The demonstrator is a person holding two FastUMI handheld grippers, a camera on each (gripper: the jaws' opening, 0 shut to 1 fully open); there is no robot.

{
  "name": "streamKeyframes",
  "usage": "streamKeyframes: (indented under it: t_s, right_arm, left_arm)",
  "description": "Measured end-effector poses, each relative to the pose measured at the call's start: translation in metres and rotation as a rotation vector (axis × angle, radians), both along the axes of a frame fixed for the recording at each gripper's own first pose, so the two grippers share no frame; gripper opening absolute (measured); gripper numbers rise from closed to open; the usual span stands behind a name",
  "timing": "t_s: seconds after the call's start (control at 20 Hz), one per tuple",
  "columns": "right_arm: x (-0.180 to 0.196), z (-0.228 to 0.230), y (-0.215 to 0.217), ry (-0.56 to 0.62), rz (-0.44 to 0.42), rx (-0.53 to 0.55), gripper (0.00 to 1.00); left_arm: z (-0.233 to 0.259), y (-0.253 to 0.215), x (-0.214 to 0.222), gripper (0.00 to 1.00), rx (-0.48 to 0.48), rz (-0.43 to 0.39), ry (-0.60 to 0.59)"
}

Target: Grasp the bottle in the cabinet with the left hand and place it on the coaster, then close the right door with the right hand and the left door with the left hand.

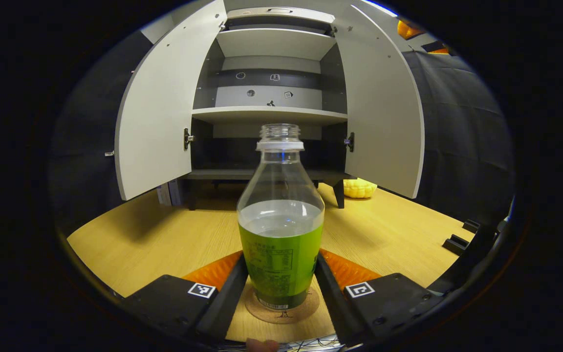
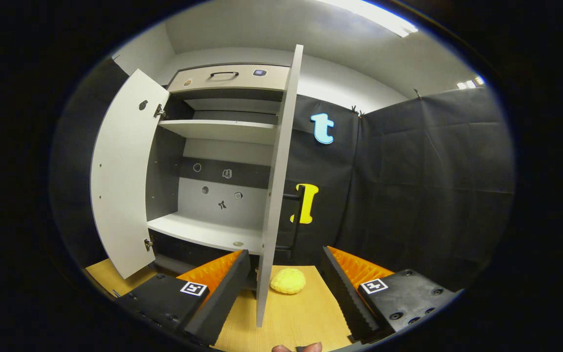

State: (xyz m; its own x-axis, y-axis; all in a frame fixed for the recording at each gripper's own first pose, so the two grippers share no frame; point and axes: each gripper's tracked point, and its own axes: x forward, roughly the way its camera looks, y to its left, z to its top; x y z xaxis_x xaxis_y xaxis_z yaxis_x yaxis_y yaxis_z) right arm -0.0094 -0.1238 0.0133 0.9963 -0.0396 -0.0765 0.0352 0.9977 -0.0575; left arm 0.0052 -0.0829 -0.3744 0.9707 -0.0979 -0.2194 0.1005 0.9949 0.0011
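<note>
A clear bottle [image 1: 280,230] with a green label and no cap stands upright on a round cork coaster [image 1: 306,310] on the wooden table. My left gripper [image 1: 281,266] is shut on the bottle, one finger against each side of the label. Behind it the cabinet [image 1: 271,115] has both doors swung wide: the left door [image 1: 157,122] and the right door [image 1: 384,117]. In the right gripper view, the right door [image 2: 277,195] is edge-on, its lower edge between the fingers of my open right gripper [image 2: 286,261], close to the left finger [image 2: 223,288].
A yellow corn-shaped object [image 1: 359,188] [image 2: 287,281] lies on the table [image 1: 164,234] by the cabinet's right leg. The cabinet shelves [image 2: 213,230] look bare. Black cloth walls stand to the right. Small black blocks [image 1: 457,242] sit near the table's right edge.
</note>
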Motion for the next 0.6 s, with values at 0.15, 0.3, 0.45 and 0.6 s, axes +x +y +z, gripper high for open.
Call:
streamKeyframes:
  t_s: [0.15,0.3,0.45,0.6]
  right_arm:
    - [0.004,-0.006,0.004,0.011,0.011,0.006,0.98]
    - [0.005,-0.008,0.006,0.013,0.014,0.008,0.98]
    - [0.006,-0.011,0.01,0.015,0.02,0.002,0.98]
    - [0.007,-0.011,0.012,0.015,0.018,0.013,0.98]
  left_arm:
    - [-0.001,0.0,-0.011,0.82,0.01,-0.019,0.005]
    - [-0.008,-0.004,-0.025,0.84,0.024,-0.04,0.029]
    - [-0.009,-0.009,-0.041,0.85,0.024,-0.064,0.044]
    - [-0.003,-0.008,-0.056,0.88,0.017,-0.061,0.058]
